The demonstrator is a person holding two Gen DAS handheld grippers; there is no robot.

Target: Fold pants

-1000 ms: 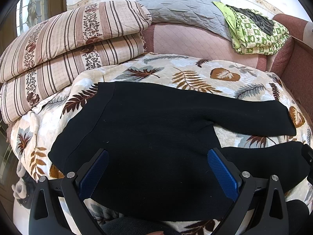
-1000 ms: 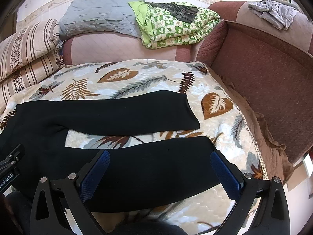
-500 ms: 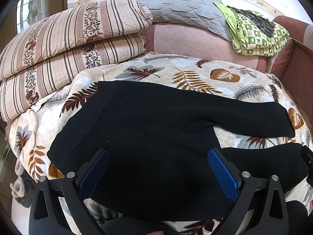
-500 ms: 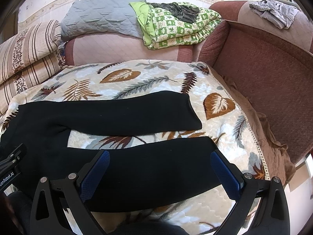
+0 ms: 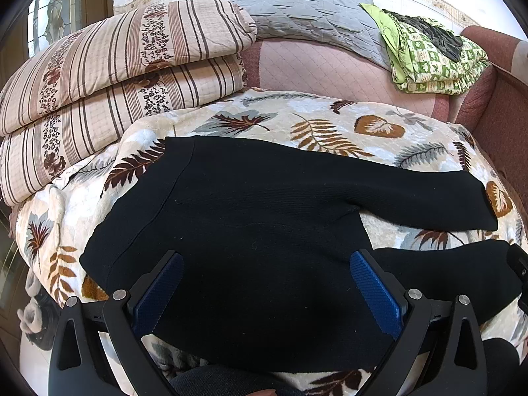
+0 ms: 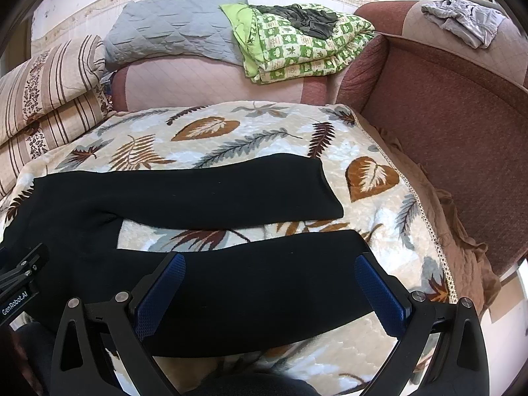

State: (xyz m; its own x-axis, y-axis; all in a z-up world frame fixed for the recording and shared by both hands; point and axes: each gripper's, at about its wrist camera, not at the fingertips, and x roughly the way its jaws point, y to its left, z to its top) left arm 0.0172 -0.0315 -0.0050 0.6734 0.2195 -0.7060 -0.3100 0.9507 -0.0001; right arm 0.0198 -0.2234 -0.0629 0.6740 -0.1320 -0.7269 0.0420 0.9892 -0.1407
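Observation:
Black pants [image 5: 257, 217] lie flat on a leaf-print blanket [image 5: 330, 125], waist to the left, both legs running right and spread apart. In the right wrist view the far leg [image 6: 211, 191] and near leg [image 6: 257, 283] show with blanket between them. My left gripper [image 5: 264, 283] is open and empty, hovering over the seat of the pants. My right gripper [image 6: 269, 285] is open and empty, hovering over the near leg close to its cuff. The left gripper's body shows at the left edge of the right wrist view [image 6: 19, 277].
Striped folded quilts [image 5: 115, 76] are stacked at the left. A grey quilt [image 5: 303, 10] and a green checked blanket [image 5: 432, 56] lie on the pink sofa back. A red-brown armrest [image 6: 445, 125] rises at the right, with grey cloth [image 6: 462, 19] on top.
Both grippers drifted slightly, so the view shifted a little. The pants have not moved and both grippers stay open.

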